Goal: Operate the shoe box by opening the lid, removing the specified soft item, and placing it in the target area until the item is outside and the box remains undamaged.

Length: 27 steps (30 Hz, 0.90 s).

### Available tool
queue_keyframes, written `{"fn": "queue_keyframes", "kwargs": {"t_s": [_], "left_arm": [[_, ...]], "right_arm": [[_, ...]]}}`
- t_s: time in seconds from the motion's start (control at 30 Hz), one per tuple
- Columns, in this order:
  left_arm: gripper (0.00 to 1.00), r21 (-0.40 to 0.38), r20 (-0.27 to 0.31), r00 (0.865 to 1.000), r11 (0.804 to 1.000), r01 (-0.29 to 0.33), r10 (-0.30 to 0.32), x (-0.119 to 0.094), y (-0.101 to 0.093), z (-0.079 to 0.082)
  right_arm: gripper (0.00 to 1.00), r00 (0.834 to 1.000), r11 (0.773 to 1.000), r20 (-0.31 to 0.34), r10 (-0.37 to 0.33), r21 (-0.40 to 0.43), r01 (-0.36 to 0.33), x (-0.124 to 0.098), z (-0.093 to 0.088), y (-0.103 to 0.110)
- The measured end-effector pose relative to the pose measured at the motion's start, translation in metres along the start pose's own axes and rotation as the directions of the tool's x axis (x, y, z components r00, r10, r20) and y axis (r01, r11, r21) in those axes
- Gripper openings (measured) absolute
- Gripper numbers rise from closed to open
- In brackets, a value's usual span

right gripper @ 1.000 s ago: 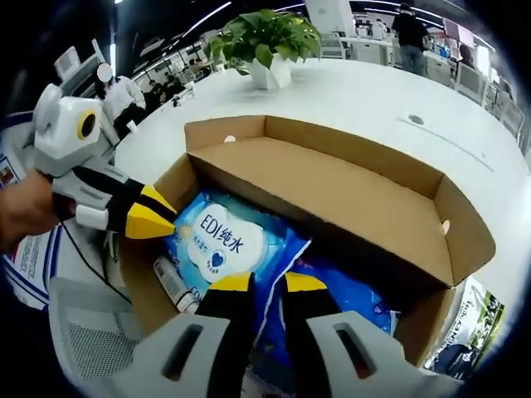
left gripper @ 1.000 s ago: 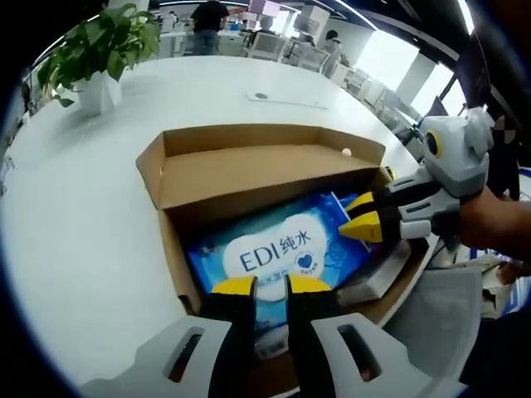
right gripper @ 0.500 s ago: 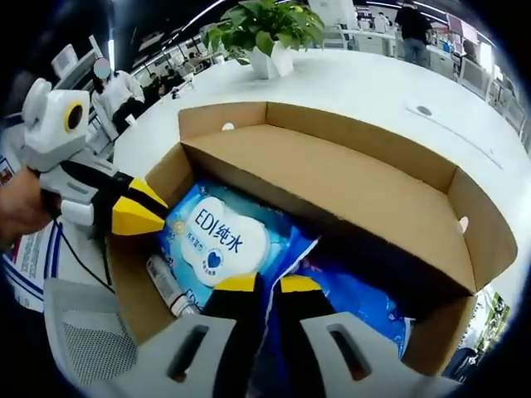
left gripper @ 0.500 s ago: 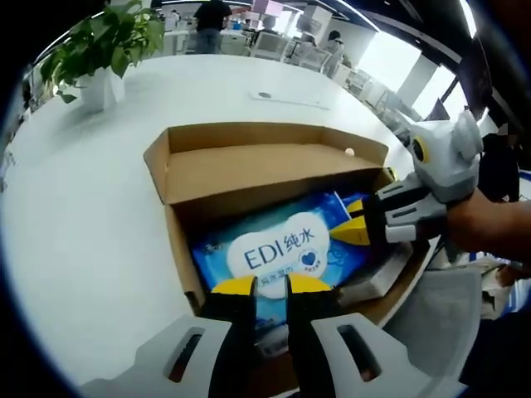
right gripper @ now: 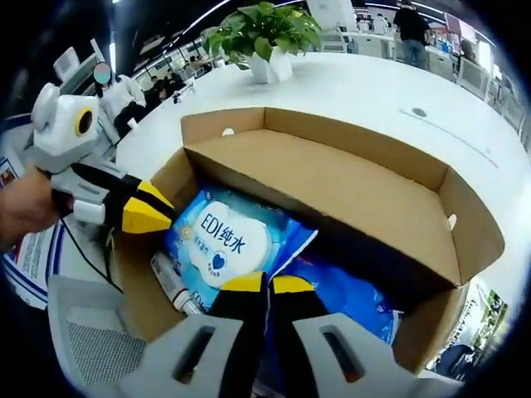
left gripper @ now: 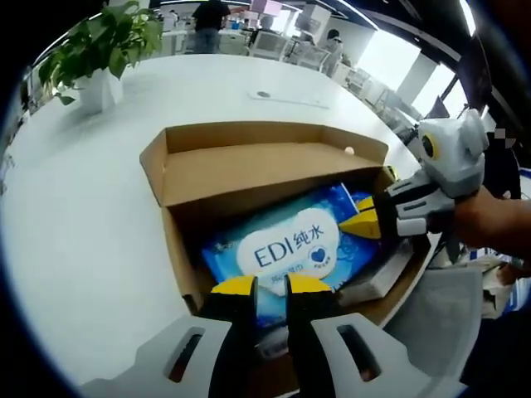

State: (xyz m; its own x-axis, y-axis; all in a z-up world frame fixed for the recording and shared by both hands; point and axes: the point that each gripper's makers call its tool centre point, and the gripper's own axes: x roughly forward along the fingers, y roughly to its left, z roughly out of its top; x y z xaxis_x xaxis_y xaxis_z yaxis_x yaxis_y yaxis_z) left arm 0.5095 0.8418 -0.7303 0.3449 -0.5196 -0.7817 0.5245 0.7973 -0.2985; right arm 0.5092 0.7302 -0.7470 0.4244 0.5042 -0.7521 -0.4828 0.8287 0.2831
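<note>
The brown shoe box (left gripper: pixel 249 170) (right gripper: pixel 332 186) lies open on the white table, its lid folded back. Inside lies a blue soft wipes pack (left gripper: pixel 286 249) (right gripper: pixel 224 240) with a white "EDI" label. My right gripper (right gripper: pixel 265 283) (left gripper: pixel 358 222) has its jaws nearly touching and pinches the pack's edge. My left gripper (left gripper: pixel 271 286) (right gripper: pixel 158 214) hovers over the pack's other end at the box wall. A narrow gap shows between its jaws, and nothing is visibly clamped in it.
A second blue pack (right gripper: pixel 348 298), a white tube (right gripper: pixel 170 282) and a flat white item (left gripper: pixel 377 278) also lie in the box. A potted plant (left gripper: pixel 99 50) (right gripper: pixel 265 37) stands on the table. A grey mesh chair (right gripper: pixel 91 348) is beside the table edge. People stand far off.
My right gripper's jaws have closed from a narrow gap onto the pack's edge. The pack has shifted a little toward the right gripper. The left gripper's jaw gap is unchanged.
</note>
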Motion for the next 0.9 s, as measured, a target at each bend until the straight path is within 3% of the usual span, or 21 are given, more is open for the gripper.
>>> {"fn": "queue_keyframes", "kwargs": {"t_s": [0.67,0.9], "left_arm": [[0.10,0.002,-0.010,1.000,1.000,-0.003,0.003,0.007,-0.001,0.000],[0.10,0.006,-0.015,1.000,1.000,0.008,-0.008,0.014,-0.008,0.003]], "right_arm": [[0.00,0.998,0.998,0.011,-0.059,0.007,0.059,-0.037,-0.012,-0.026],[0.00,0.997,0.997,0.003,-0.073,0.010,0.073,-0.037,-0.018,-0.033]]}}
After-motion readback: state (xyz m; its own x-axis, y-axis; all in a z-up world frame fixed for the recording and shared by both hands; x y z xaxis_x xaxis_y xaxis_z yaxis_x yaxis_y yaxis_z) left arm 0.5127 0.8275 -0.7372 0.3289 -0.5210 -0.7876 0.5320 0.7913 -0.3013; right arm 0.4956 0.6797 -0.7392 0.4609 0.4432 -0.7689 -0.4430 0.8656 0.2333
